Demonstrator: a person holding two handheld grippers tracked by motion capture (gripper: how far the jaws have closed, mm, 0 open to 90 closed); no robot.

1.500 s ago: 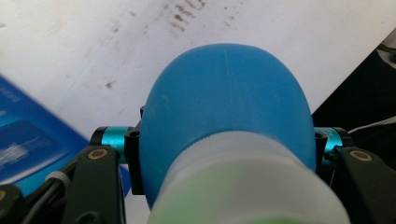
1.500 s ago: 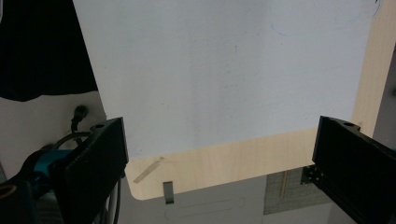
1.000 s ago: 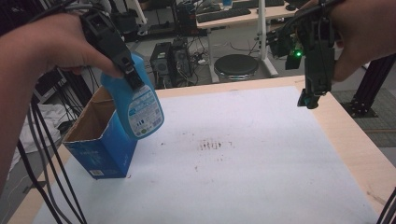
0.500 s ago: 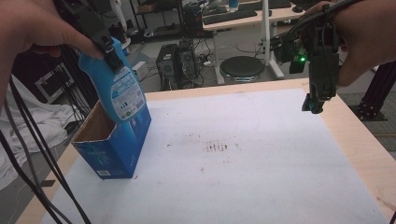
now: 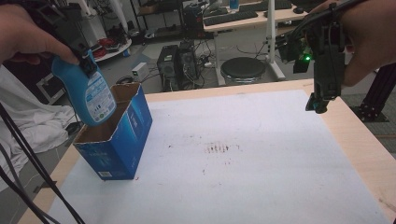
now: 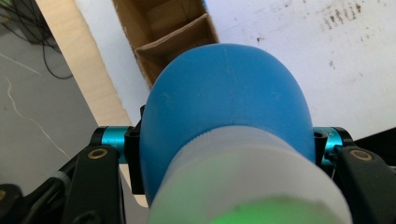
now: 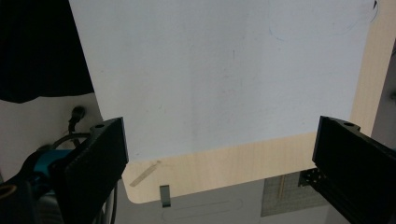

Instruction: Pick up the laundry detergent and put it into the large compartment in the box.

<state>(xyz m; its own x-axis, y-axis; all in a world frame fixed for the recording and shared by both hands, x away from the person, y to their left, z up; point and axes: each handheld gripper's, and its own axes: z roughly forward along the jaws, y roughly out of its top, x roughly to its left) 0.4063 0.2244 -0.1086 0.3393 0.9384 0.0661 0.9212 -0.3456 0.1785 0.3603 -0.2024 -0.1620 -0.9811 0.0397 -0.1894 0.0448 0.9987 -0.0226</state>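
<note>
A blue spray bottle [image 5: 91, 95] with a white label hangs tilted, its base over the open top of a blue cardboard box [image 5: 122, 140] at the table's left edge. My left gripper [image 5: 85, 63] is shut on the bottle's upper part, under a hand. In the left gripper view the bottle [image 6: 224, 102] bulges between the jaws of the left gripper [image 6: 224, 142], and the brown inside of the box [image 6: 173, 32] lies beyond. My right gripper [image 5: 321, 100] hovers over the table's far right, pointing down. In the right gripper view the right gripper [image 7: 219, 154] is open and holds nothing.
A white mat [image 5: 261, 177] covers the wooden table [image 5: 369, 154] and has a dark smudge [image 5: 217, 148] near its middle. Black cables [image 5: 28, 172] trail down at the left. Behind the table stand a round stool [image 5: 242, 69] and computer towers [image 5: 177, 63].
My left gripper has carried the bottle leftward until it hangs over the box's opening. The right gripper has stayed in place.
</note>
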